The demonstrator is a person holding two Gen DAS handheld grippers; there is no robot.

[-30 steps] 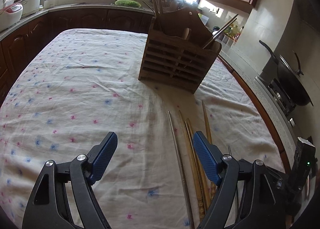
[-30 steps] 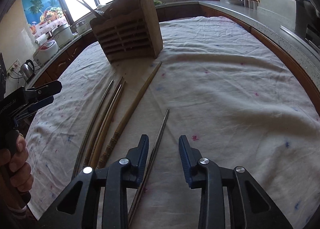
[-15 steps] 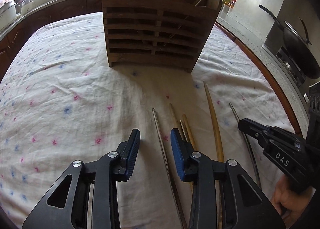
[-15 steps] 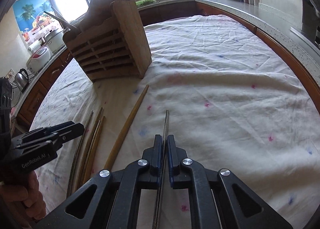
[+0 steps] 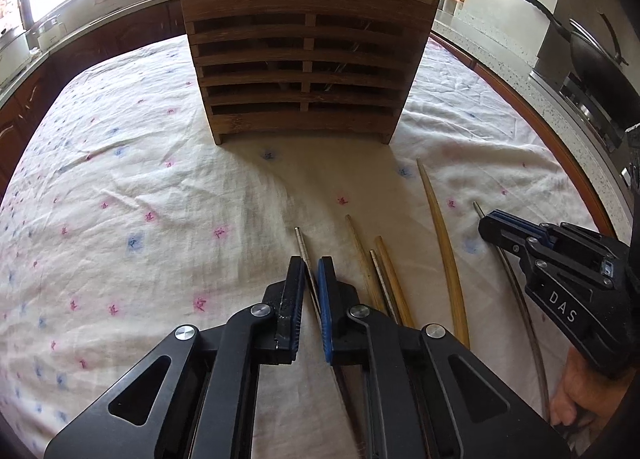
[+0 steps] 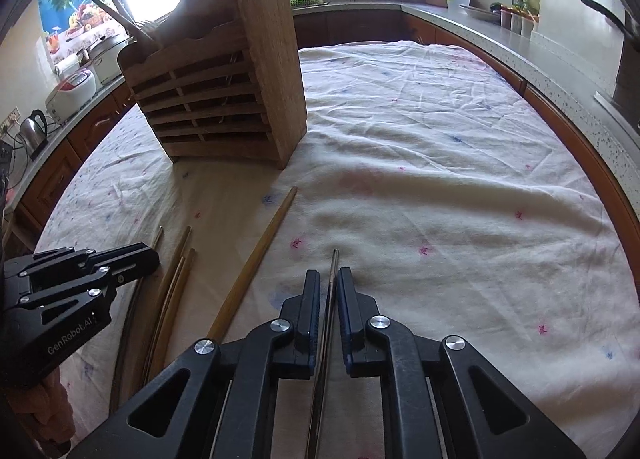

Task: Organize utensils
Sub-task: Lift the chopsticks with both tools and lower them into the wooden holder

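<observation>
A slatted wooden utensil holder point(image 5: 306, 55) stands on the flowered cloth and also shows in the right wrist view point(image 6: 224, 95), with utensils sticking out of its top. My left gripper point(image 5: 310, 265) is shut on a metal chopstick point(image 5: 301, 245) lying on the cloth. My right gripper point(image 6: 328, 277) is shut on another metal chopstick point(image 6: 334, 263). Wooden chopsticks point(image 5: 390, 275) and a long bamboo chopstick point(image 5: 440, 235) lie between the two grippers; the bamboo one shows in the right wrist view point(image 6: 260, 255). The right gripper point(image 5: 486, 225) appears at the right of the left wrist view.
The table point(image 6: 440, 147) is covered by a wrinkled white cloth. A wok point(image 5: 592, 51) sits on a stove at the right. A kitchen counter with a rice cooker point(image 6: 74, 89), kettle point(image 6: 30, 131) and jars runs around the table.
Both grippers moved forward toward the holder. The left gripper closed from wide open onto a metal chopstick; the right gripper closed onto the other metal chopstick.
</observation>
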